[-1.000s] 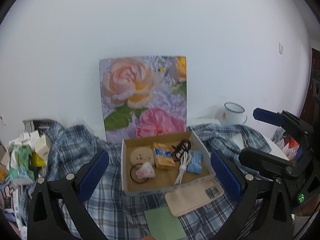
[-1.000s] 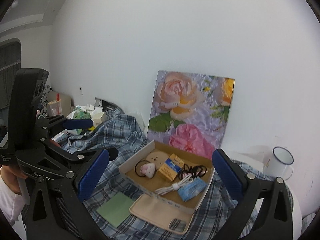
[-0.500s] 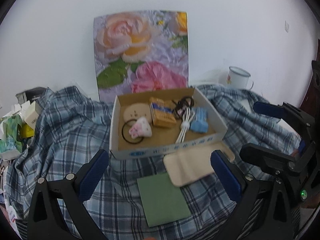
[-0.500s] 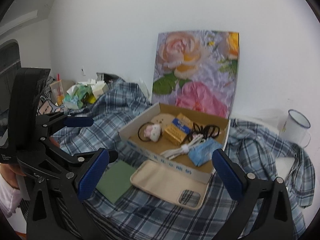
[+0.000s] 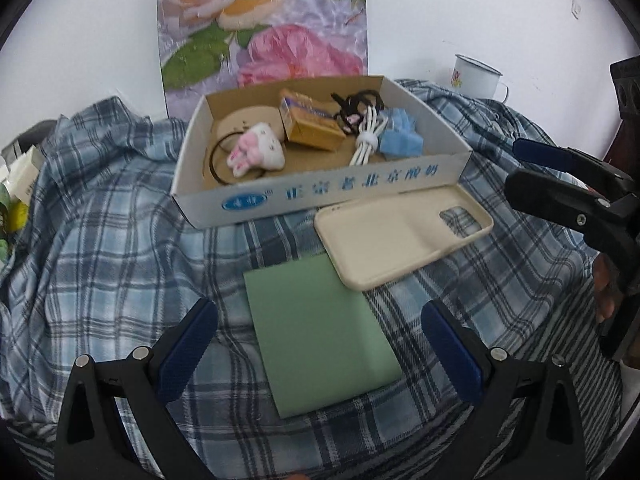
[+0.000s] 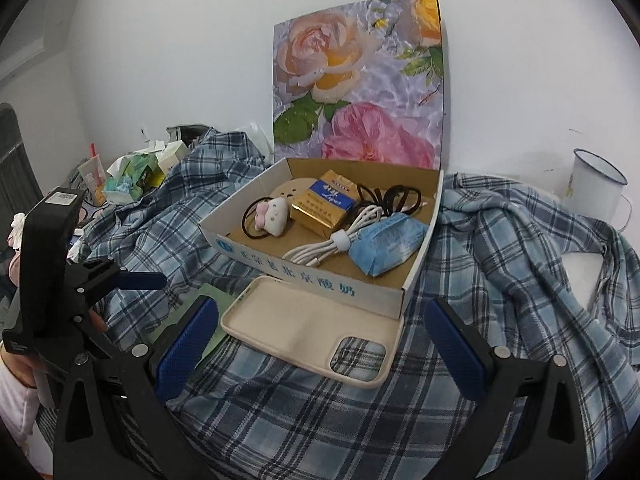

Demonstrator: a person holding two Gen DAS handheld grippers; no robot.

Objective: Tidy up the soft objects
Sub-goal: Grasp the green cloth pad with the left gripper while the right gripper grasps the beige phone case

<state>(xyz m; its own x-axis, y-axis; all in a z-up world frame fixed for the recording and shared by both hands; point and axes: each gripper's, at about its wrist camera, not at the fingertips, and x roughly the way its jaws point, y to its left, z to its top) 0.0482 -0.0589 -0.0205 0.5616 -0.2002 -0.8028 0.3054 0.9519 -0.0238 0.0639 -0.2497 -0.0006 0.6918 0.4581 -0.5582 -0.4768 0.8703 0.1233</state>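
A green cloth point(image 5: 320, 332) lies flat on the plaid fabric, with a beige phone case point(image 5: 400, 236) beside it, in front of a shallow cardboard box point(image 5: 320, 196). The box holds a plush hair tie point(image 5: 258, 152), a gold packet point(image 5: 310, 126), a white cable point(image 5: 368, 140) and a blue tissue pack point(image 5: 400, 140). My left gripper point(image 5: 320, 344) is open, hovering over the green cloth. My right gripper point(image 6: 320, 344) is open, just above the phone case point(image 6: 312, 336), in front of the box point(image 6: 320, 280).
A floral board point(image 6: 360, 80) leans on the wall behind the box. A white enamel mug point(image 6: 592, 188) stands at the back right. Cartons and clutter point(image 6: 132, 180) pile at the left. Plaid fabric point(image 6: 500, 260) covers the surface.
Both grippers have tilted down and moved closer to the cloth, phone case and box. Both stay open and empty.
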